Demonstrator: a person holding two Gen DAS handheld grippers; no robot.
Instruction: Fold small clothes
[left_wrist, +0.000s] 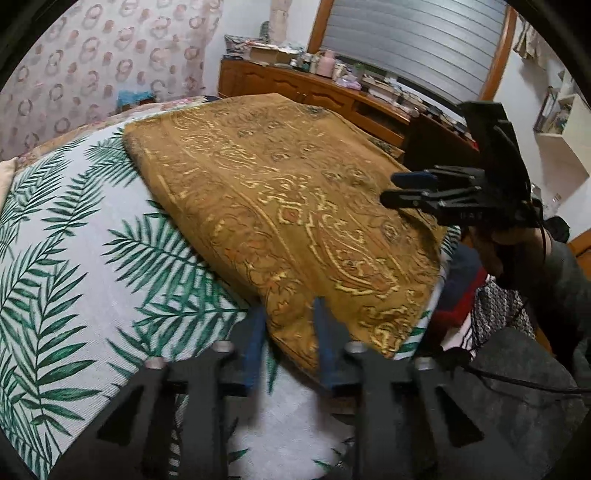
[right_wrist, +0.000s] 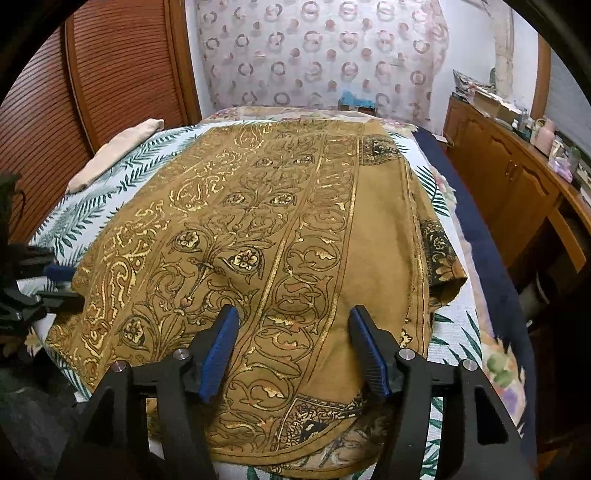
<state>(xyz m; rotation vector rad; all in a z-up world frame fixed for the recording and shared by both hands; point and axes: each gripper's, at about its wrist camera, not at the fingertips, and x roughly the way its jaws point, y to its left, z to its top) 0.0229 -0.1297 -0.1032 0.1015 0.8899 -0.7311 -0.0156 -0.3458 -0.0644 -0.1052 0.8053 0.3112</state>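
- Bedroom: bed (right_wrist: 458, 332) with a palm-leaf sheet carries the mustard printed garment (right_wrist: 258, 240), spread flat, one side already doubled over at its right edge.
- Right gripper (right_wrist: 293, 350) hovers over the garment's near hem, jaws spread, empty.
- Left gripper (left_wrist: 288, 343) sits just before the garment's near corner, jaws apart, holding nothing.
- Judgement: between folds. Next: each gripper pinches a near corner, then carries it across evenly.
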